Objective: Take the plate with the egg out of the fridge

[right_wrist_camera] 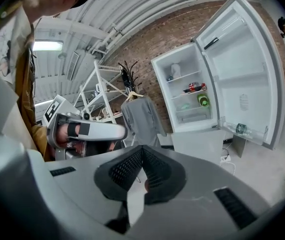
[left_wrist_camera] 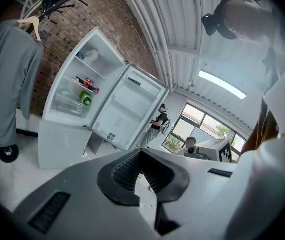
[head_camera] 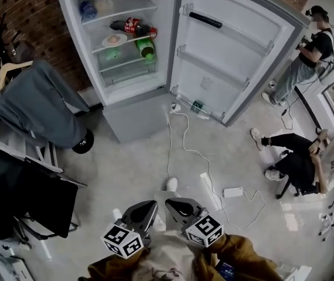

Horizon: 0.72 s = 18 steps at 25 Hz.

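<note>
While you stand facing the fridge (head_camera: 133,117), whose door (head_camera: 232,56) is swung wide to your right, both claws are held low and close to your body, well apart from the shelves. Left claw (left_wrist_camera: 141,152): the ribbed pads meet at their tips, with nothing between them. Right claw (right_wrist_camera: 142,148): likewise closed tip to tip and empty. The plate (head_camera: 115,40) sits on the middle shelf of the upper compartment, toward its left side, with the egg (head_camera: 115,38) resting on it. Just beside the plate, a cola bottle (head_camera: 133,25) lies on its side, and a green bottle (head_camera: 146,48) lies near the shelf's right end. A grey coat (head_camera: 38,104) hangs on a rack to the left of the fridge. On the floor (head_camera: 126,168) between you and the fridge runs a white cable (head_camera: 184,148) to a power strip (head_camera: 210,190). At the right, one person (head_camera: 307,51) stands and another (head_camera: 314,160) sits.
</note>
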Each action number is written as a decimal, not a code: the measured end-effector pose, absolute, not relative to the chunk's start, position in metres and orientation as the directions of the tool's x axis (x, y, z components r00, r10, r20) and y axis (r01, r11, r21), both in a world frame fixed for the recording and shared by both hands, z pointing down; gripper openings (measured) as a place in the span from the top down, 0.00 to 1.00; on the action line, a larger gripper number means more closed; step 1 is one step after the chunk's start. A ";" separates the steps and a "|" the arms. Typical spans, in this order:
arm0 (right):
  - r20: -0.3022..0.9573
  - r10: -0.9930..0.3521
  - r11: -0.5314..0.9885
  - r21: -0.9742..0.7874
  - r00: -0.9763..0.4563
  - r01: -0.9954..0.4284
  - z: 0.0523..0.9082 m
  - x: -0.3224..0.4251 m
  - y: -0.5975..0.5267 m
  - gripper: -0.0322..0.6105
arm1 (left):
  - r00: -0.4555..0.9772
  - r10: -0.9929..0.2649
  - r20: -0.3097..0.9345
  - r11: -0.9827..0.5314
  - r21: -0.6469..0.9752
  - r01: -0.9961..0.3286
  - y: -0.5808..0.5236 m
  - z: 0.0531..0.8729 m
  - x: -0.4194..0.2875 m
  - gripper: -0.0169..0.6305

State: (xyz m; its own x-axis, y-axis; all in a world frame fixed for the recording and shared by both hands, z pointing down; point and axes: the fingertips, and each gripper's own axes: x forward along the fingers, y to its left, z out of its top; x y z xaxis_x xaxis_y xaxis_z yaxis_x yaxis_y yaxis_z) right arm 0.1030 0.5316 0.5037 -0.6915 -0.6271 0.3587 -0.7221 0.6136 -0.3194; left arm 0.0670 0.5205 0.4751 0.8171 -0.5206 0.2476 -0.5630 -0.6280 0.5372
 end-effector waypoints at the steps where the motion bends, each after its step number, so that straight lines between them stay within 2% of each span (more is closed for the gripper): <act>1: 0.366 -0.617 0.616 -0.327 -0.697 -0.717 0.508 0.102 0.527 0.94 | 0.817 -0.521 0.247 -0.622 0.546 -0.561 0.516 0.478 0.066 0.96; 9: 0.360 -0.569 0.644 -0.364 -0.739 -0.673 0.517 0.084 0.454 0.94 | 0.771 -0.577 0.269 -0.560 0.557 -0.613 0.443 0.490 0.042 0.96; 18: 0.309 -0.569 0.661 -0.380 -0.762 -0.647 0.499 0.085 0.349 0.94 | 0.763 -0.594 0.255 -0.586 0.513 -0.627 0.340 0.463 0.055 0.96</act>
